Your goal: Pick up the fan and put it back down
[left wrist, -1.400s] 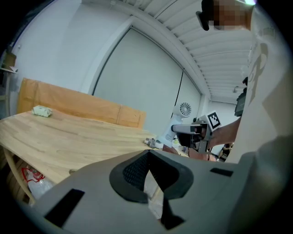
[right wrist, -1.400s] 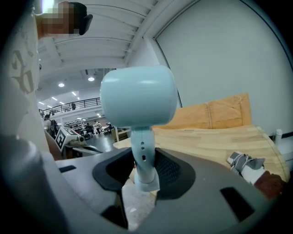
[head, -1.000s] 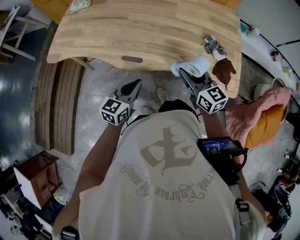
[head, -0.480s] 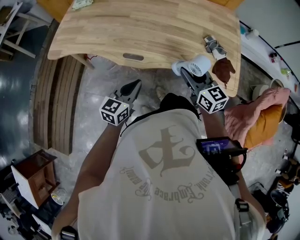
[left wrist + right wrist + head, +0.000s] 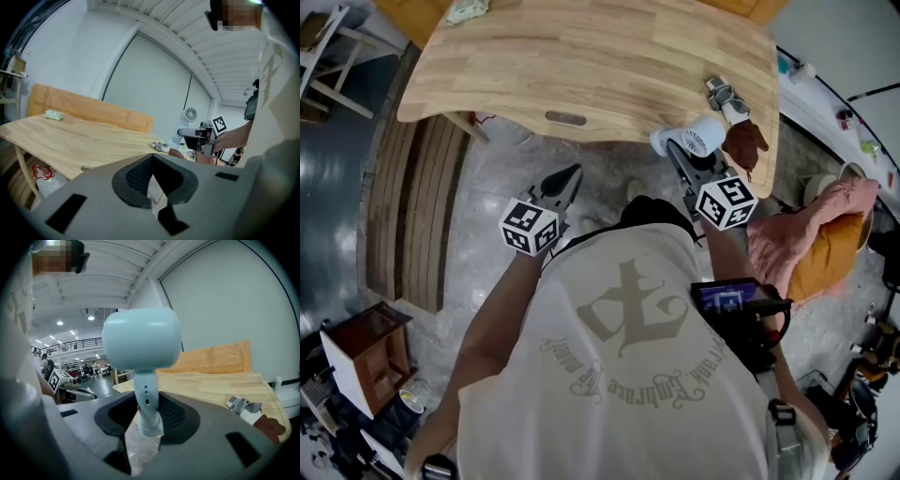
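Beside the wooden table (image 5: 581,66), right tongs (image 5: 678,150) gripping the fan (image 5: 140,341), left tongs (image 5: 573,172) closed, empty.

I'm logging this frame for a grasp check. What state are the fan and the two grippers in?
fan: upright, in the air, gripped by its handle.
right gripper: fingers shut on the fan's handle.
left gripper: fingers shut, nothing between them.

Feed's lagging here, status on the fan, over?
Left tool shut, empty. Right tool shut on fan handle, fan aloft at table's near edge. Brown item on table close beside it.
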Motion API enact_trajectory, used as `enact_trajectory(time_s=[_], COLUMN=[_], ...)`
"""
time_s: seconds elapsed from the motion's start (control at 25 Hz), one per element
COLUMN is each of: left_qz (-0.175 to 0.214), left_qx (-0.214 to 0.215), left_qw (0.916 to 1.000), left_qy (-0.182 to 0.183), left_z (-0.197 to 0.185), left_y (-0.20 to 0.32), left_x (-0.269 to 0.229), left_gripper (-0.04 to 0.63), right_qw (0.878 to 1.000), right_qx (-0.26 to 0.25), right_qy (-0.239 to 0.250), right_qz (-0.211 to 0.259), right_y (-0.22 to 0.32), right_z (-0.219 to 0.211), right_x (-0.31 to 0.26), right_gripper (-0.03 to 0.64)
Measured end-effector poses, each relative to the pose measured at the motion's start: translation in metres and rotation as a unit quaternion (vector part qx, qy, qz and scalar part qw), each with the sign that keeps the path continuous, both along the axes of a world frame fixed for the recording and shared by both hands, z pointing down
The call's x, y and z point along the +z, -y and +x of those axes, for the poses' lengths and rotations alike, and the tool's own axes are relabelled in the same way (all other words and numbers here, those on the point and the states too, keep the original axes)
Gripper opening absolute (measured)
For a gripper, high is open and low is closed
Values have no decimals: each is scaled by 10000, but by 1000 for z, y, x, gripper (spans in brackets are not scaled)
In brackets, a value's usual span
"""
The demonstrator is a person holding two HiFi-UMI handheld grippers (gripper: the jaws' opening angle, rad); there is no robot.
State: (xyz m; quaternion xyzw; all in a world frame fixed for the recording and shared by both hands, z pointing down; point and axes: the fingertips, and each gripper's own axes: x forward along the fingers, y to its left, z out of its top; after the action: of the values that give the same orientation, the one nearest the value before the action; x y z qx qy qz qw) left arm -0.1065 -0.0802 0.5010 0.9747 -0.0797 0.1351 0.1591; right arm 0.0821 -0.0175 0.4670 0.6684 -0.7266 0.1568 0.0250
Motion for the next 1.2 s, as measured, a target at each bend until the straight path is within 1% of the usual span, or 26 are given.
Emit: enact_trajectory(time_s=[0.12,0.24,0.72,1.0,1.2], left_qz=[-11,-22,-113,-178,-205], left_qx=[-34,-29,101,137,146], left_qw=[10000,9999,9996,9990,9984], left_qy=[47,101,235,398,508], left_z=[5,18,101,136,154], left_y=[3,6,15,20,24], left_x=[0,2,5,11,17], left_gripper=[9,9,9,9,9], right_qw=[10000,10000,9996,9988,9979], right_qx=[-29,-26,-65,-177,-327], right_qy=[-1,25,163,205,206], right_qz=[9,12,-232,-401,-515], right_y=[4,8,19,33,47], right_z=[8,22,95,128,142], right_x=[-1,1,25,43,59], right_gripper=[147,147,147,147,147])
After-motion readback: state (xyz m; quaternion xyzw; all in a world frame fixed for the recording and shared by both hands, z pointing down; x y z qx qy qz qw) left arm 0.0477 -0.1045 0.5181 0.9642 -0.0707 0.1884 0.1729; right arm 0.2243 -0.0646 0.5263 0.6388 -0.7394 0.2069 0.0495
